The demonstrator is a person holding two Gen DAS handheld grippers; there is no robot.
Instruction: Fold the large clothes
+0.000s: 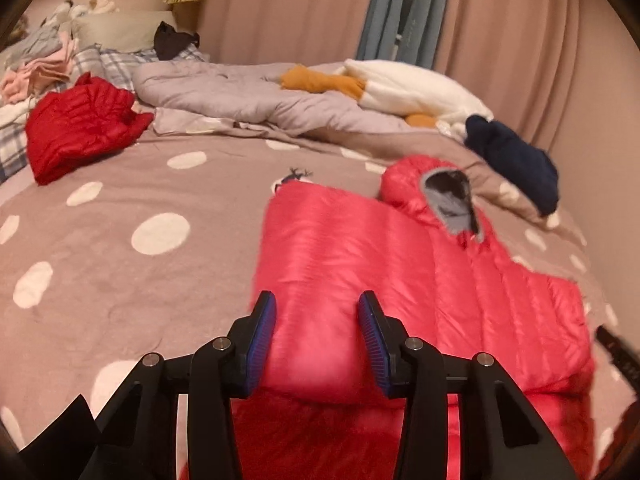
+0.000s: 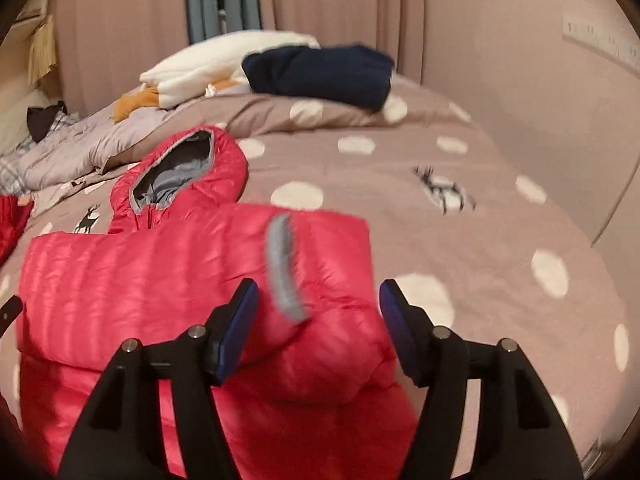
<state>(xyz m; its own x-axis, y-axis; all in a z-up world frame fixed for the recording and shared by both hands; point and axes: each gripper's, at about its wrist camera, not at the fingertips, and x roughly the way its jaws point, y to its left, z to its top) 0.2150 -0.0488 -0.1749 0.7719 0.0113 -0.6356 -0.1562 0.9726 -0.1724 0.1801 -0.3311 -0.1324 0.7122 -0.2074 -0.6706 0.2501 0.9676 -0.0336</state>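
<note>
A bright pink-red hooded down jacket lies on the dotted bedspread, its grey-lined hood pointing to the far side. One sleeve is folded in over the body. My left gripper is shut on the puffy fold of that sleeve, which fills the gap between the blue pads. In the right wrist view the same jacket shows its other sleeve, with a grey cuff, lying across the front. My right gripper stands open around that sleeve, and its right pad is clear of the fabric.
A folded darker red jacket sits at the far left. A navy garment and a white and orange plush lie at the head of the bed, beside a rumpled lilac quilt. Pink curtains hang behind.
</note>
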